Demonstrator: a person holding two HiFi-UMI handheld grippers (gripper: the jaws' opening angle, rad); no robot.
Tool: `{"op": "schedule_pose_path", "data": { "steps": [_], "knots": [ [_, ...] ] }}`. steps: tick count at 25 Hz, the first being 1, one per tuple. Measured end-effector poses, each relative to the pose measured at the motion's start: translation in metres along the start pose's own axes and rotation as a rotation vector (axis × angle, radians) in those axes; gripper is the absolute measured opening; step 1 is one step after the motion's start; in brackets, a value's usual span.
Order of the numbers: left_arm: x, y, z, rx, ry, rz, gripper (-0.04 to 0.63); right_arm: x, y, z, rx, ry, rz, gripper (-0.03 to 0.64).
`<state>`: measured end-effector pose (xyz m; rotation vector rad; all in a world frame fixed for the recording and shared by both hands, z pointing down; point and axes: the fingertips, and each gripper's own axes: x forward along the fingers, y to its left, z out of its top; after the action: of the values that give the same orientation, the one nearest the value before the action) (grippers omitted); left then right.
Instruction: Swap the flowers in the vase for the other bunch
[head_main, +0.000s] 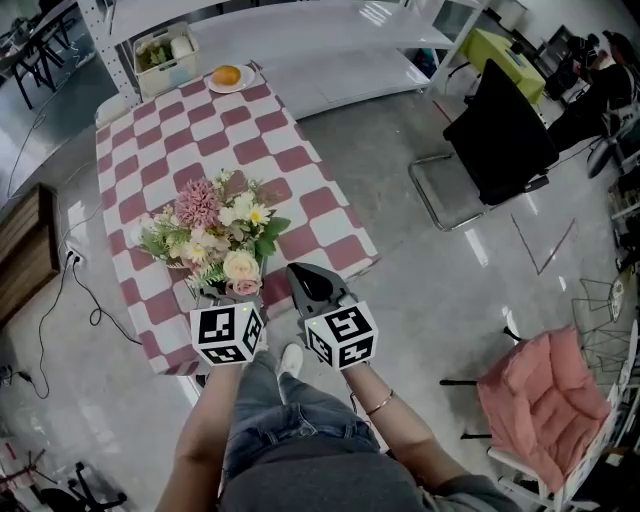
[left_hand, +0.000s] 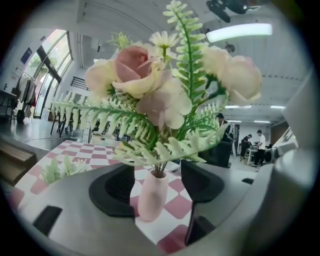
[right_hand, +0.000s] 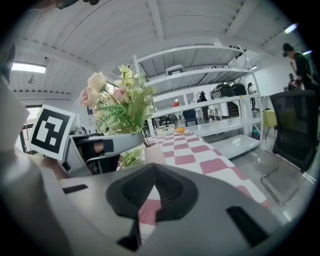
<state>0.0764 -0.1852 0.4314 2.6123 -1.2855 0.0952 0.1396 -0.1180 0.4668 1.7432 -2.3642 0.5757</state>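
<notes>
- At the near edge of the table (head_main: 330, 215), we found the pink vase (left_hand: 151, 197) standing upright between the wide-open jaws of the left gripper (left_hand: 158, 181). Checked cloth showed on either side of it, and neither pad pressed.
- Its bunch (left_hand: 165, 95) of cream and pink roses with fern rose straight from the neck, so the long axis ran vertical, crosswise to the near-level fingers.
- Just right of the vase hovered the right gripper (right_hand: 155, 172), its jaws tip to tip and holding nothing. The left was plainly the nearer.
- We judged the coming move to turn on that layout. The left could close on the vase body to steady it, while the right would have to open before taking the stems above the neck.
- Seen from the head view, the blooms covered the vase and the two bunches ran together. Only the left gripper view showed the clearance at the pads.
- Side-on, the right gripper view set the other bunch (right_hand: 131, 157) low on the cloth, just beside the vase.
</notes>
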Motion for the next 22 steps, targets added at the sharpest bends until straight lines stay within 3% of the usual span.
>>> {"op": "schedule_pose_path", "data": {
  "steps": [8,13,22],
  "knots": [
    [0.009,0.001,0.015,-0.002,-0.027,-0.009,0.277,0.001,-0.005,0.000,0.010,0.002,-0.033,0.011],
    [0.011,0.006,0.020,-0.004,-0.016,-0.009,0.199,0.001,-0.007,0.002,0.025,-0.003,-0.051,0.010],
    [0.019,0.007,0.023,0.005,0.002,-0.040,0.126,0.002,-0.012,-0.001,0.043,0.002,-0.078,0.011]
  ]
}}
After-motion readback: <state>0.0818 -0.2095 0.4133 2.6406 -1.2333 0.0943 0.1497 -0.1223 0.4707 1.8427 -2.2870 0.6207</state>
